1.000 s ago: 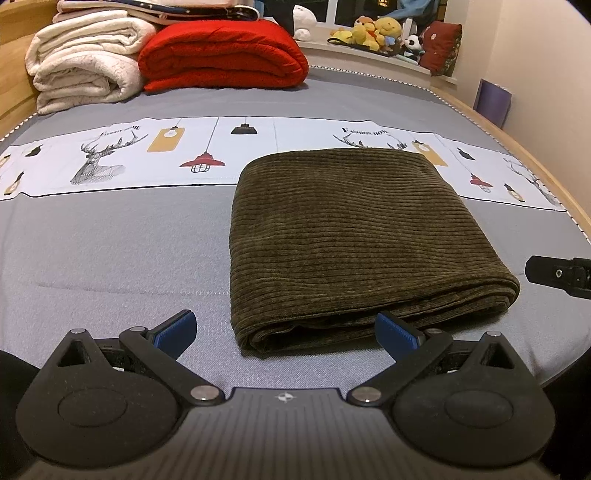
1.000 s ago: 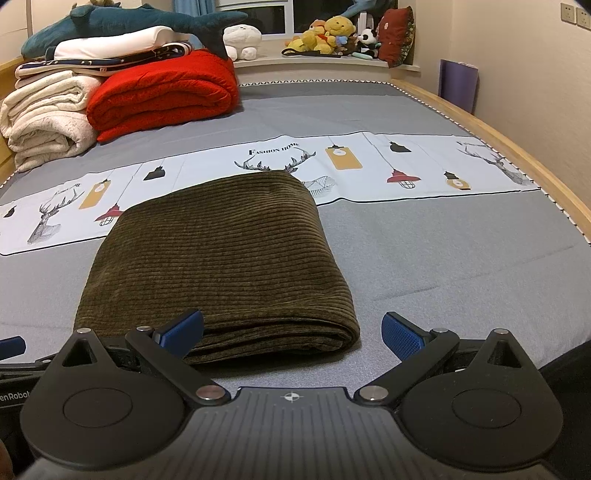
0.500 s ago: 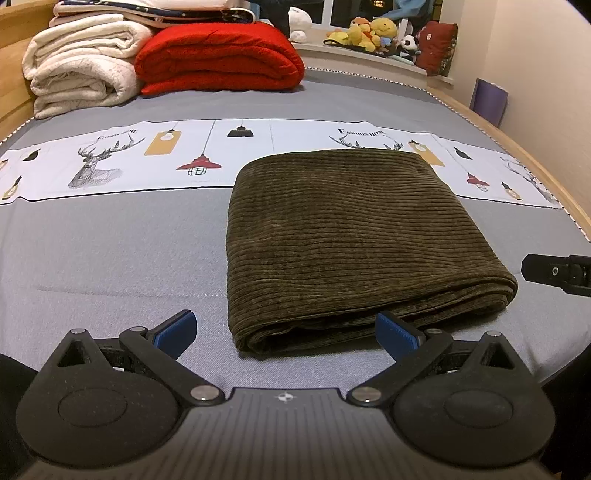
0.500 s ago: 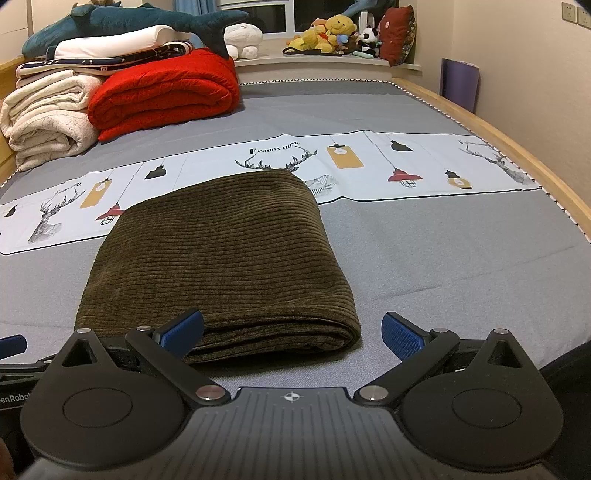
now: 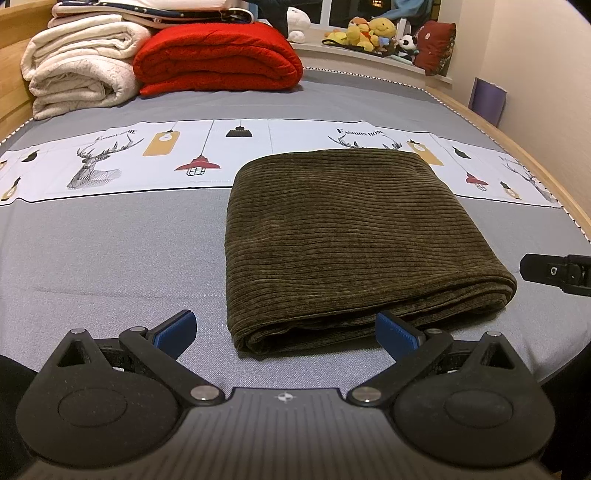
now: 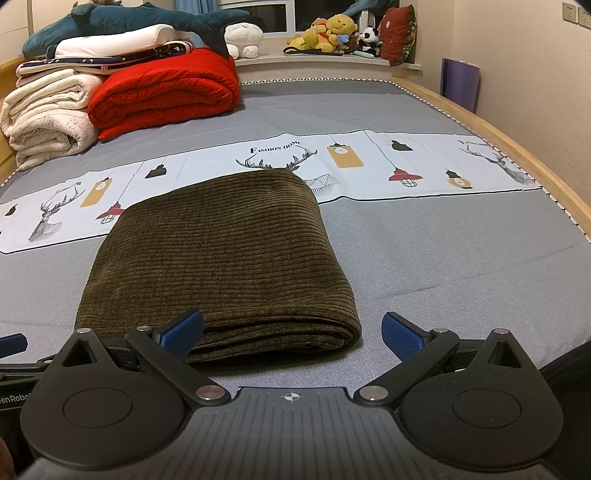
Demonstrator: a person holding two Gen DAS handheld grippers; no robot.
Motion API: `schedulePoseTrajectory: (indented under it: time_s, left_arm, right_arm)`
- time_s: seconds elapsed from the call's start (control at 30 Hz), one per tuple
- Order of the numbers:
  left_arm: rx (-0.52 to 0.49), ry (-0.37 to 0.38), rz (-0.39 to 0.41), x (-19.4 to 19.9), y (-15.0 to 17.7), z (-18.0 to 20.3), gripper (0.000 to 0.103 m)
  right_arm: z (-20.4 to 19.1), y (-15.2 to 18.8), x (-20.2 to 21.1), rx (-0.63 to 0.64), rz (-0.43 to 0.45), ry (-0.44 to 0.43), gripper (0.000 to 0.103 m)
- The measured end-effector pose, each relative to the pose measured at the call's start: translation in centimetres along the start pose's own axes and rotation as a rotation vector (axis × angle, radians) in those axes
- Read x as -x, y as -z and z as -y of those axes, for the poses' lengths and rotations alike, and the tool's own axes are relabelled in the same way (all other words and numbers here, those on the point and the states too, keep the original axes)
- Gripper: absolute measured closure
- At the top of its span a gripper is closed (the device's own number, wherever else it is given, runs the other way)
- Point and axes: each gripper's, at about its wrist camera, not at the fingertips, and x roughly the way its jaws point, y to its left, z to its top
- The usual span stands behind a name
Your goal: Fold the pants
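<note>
Dark olive corduroy pants (image 5: 351,240) (image 6: 221,258) lie folded into a thick rectangle on the grey bed. My left gripper (image 5: 286,330) hovers open just short of the bundle's near edge, nothing between its blue pads. My right gripper (image 6: 291,332) is open too, holding nothing, in front of the bundle's near right corner. In the left wrist view a black part of the right gripper (image 5: 554,273) shows at the right edge. A blue fingertip of the left gripper (image 6: 11,343) peeks in at the left edge of the right wrist view.
A red quilt (image 5: 218,59) (image 6: 166,92) and rolled white blankets (image 5: 77,81) (image 6: 48,122) are stacked at the bed's far left. A printed white band (image 5: 110,162) crosses the sheet. Plush toys (image 6: 332,33) fill the window sill. A wooden bed rail (image 6: 517,147) runs along the right.
Both views have shifted very slightly; the left wrist camera now sits a touch lower or closer. The pants have not moved and both grippers stay open.
</note>
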Motion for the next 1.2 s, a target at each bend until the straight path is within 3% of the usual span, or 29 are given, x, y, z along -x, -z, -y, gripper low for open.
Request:
schedulePoseTrajectory:
  time_s: [1.2]
  left_arm:
    - [-0.013, 0.002, 0.003, -0.24, 0.32, -0.14, 0.0]
  right_arm:
    - [-0.01, 0.58, -0.3, 0.01, -0.013, 0.001, 0.001]
